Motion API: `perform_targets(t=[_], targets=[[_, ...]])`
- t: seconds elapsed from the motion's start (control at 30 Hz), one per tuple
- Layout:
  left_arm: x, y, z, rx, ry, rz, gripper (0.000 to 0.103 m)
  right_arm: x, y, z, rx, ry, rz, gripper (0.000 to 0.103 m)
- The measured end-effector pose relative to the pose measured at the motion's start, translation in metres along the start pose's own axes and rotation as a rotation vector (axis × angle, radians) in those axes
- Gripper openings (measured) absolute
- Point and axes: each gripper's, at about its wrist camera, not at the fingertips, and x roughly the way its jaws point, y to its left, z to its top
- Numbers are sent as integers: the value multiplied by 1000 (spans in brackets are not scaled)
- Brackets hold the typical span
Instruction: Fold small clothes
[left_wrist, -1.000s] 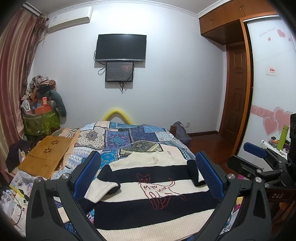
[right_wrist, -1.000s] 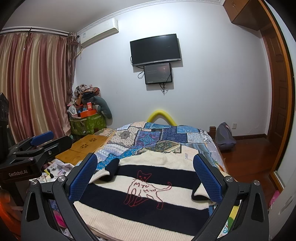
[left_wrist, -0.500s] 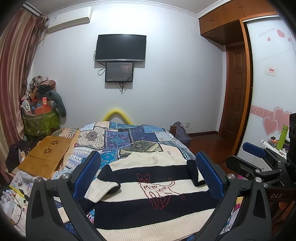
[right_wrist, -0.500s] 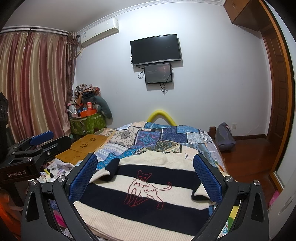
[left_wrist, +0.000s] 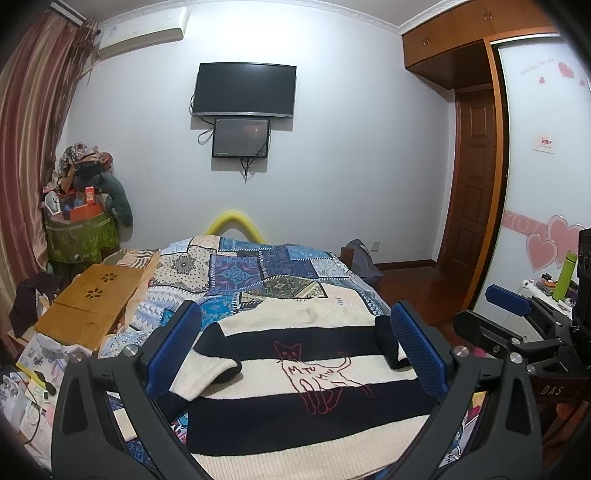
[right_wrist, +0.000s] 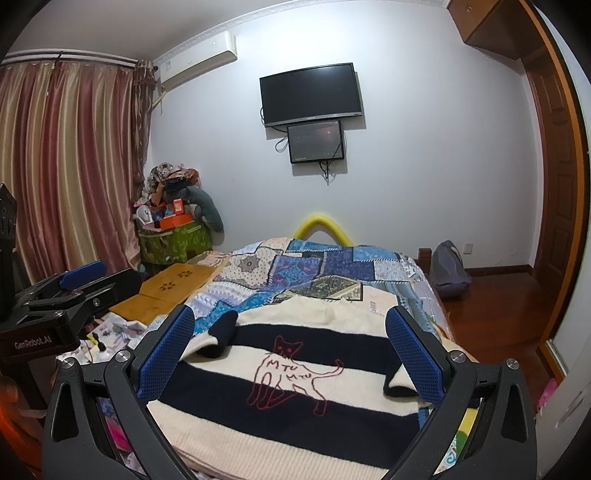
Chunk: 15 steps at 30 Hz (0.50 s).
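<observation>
while both tools hang just above the near end of the bed, i read my left gripper (left_wrist: 295, 350) as spread wide, its blue pads framing the sweater (left_wrist: 303, 373) with nothing pinched between them; my right gripper (right_wrist: 291, 354) is spread the same way and holds nothing. from the left view i can see the right tool's arm off at the right edge, and from the right view the left tool's arm at the left edge, so the two sit side by side, both apart from the fabric

the sweater lies flat on the patchwork quilt (left_wrist: 258, 273), hem toward me, neck away, cream and dark stripes across it with a red outlined cat (right_wrist: 291, 373) on the chest. both sleeves (left_wrist: 207, 373) already look turned in over the body, dark cuffs resting on the front, so i judge the side folds done and the lengthwise fold as the step in hand. the next move, as i see it, calls for lowering each tool to a hem corner, closing on both layers, and carrying the hem up toward the neck evenly so the sleeves do not slide out

beyond the quilt, a wooden lap desk (left_wrist: 92, 299) sits beside the bed at left, and a tv (right_wrist: 310, 94) hangs on the far wall
</observation>
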Motion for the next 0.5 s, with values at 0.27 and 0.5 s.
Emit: perform_targets(t=[0.27,0.5], targets=[[28,27,-14,-35,71,48,103,23,-3,-6,-19,26,4,103],[68,76,-47,-116,206,148,103,69,-10,-18,-58,102,4,103]])
